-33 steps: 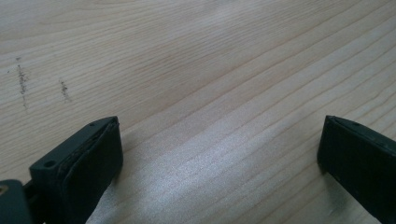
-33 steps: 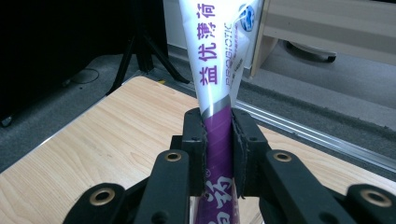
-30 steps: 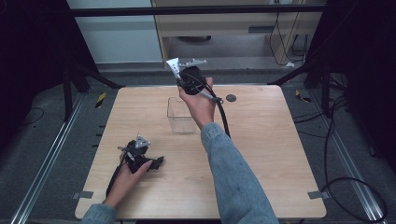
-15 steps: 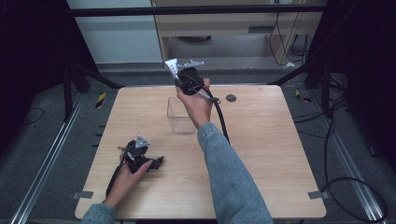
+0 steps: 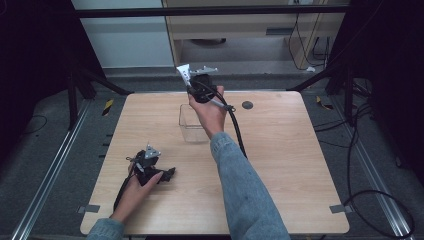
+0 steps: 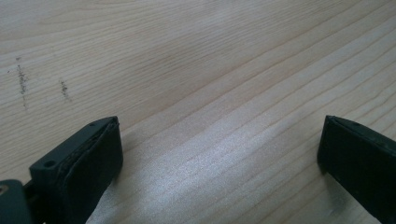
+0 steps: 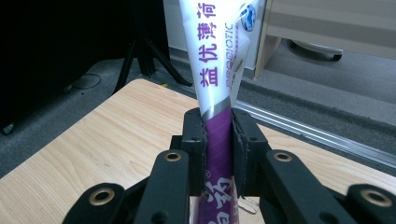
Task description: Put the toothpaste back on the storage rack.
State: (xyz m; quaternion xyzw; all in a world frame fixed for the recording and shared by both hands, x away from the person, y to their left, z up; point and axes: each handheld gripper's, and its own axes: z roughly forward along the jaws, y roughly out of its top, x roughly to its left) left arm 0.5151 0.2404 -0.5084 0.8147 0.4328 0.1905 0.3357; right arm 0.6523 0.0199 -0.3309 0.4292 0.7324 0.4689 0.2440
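Nearest the person, the left gripper (image 5: 167, 173) rests low on the pale wooden table (image 5: 280, 165), its black jaws spread wide with nothing but bare wood grain between them in the left gripper view. It's parked and out of the action.

Further up the table stands the clear, square plastic container (image 5: 192, 125), open at the top, upright near the middle of the far half. Just to its right, the small dark round disc (image 5: 247, 105) lies flat on the wood, apart from everything else.

Above and just beyond the container, the right gripper (image 5: 189, 80) is lifted off the table, jaws clamped firmly on the white and purple toothpaste tube (image 7: 217, 70). In the right gripper view the pads pinch the purple band of the tube, and its flat white tail fans out past the fingertips, angled up and away towards the far table edge.

The step in hand looks like dropping the tube into the container. To do it well, I'd say bring the tube over the opening, tip it closer to vertical so one end leads, lower it inside the walls, and only then let the jaws part. Release too high or off-centre and it may catch the rim and tip the light container.
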